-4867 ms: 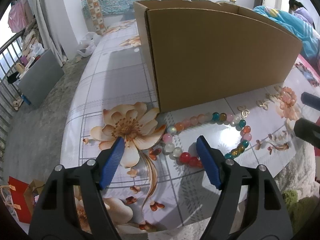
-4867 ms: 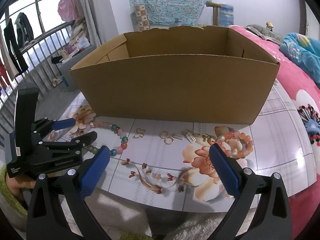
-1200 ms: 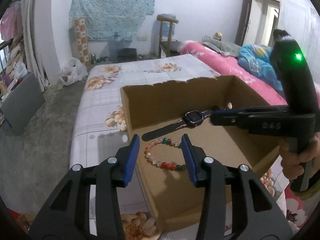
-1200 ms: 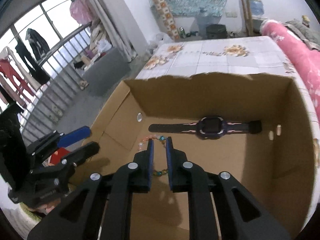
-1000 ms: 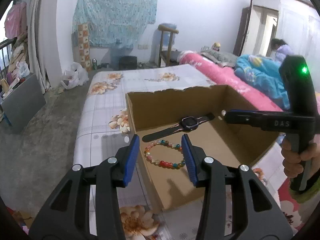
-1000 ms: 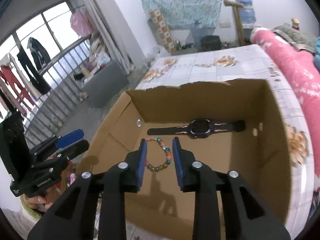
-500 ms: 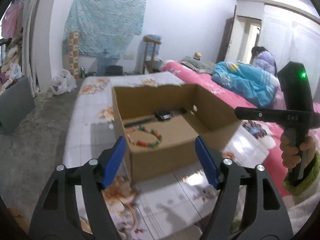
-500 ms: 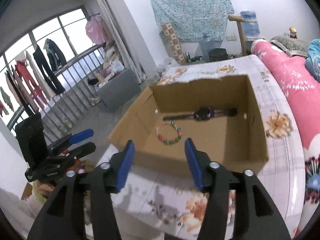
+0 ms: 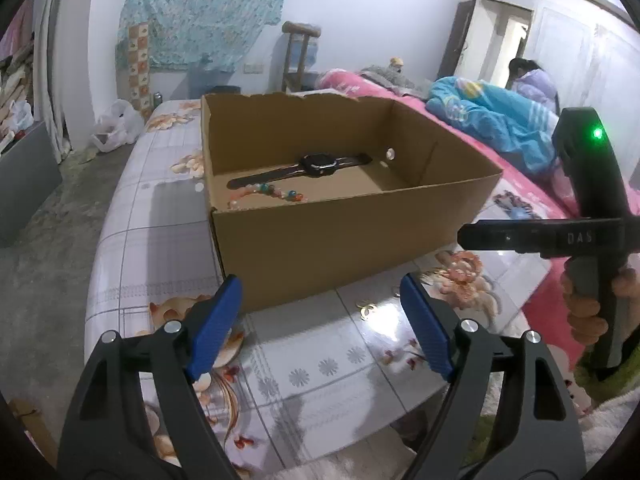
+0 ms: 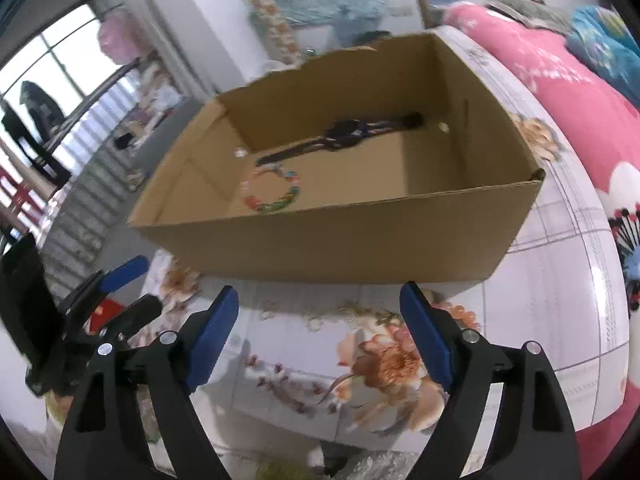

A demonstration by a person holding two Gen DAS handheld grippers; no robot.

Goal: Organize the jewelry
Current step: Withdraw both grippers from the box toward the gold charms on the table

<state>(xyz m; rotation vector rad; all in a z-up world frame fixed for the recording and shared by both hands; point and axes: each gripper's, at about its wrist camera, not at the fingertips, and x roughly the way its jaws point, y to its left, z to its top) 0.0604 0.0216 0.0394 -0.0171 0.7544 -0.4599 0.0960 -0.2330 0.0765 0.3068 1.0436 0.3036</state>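
An open brown cardboard box (image 9: 340,236) sits on a table covered with a glossy white cloth printed with peach flowers (image 9: 160,248). Inside the box, a black wristwatch with a dark strap (image 9: 316,162) lies flat near the far wall, and a bracelet of mixed coloured round beads (image 10: 272,190) lies on the box floor just in front of it, toward the left side. Outside the box, on the cloth before its near wall, lie a small gold-coloured trinket (image 9: 366,308) and a bracelet of orange-pink beads (image 10: 460,314), partly hidden. The left gripper (image 9: 320,324), black with blue pads, hangs above the cloth in front of the box, its jaws having just been opening; they stand wide with nothing between them. The right gripper (image 10: 320,328), held in a person's hand (image 9: 588,308), likewise has just been opening and gapes wide, grasping nothing.
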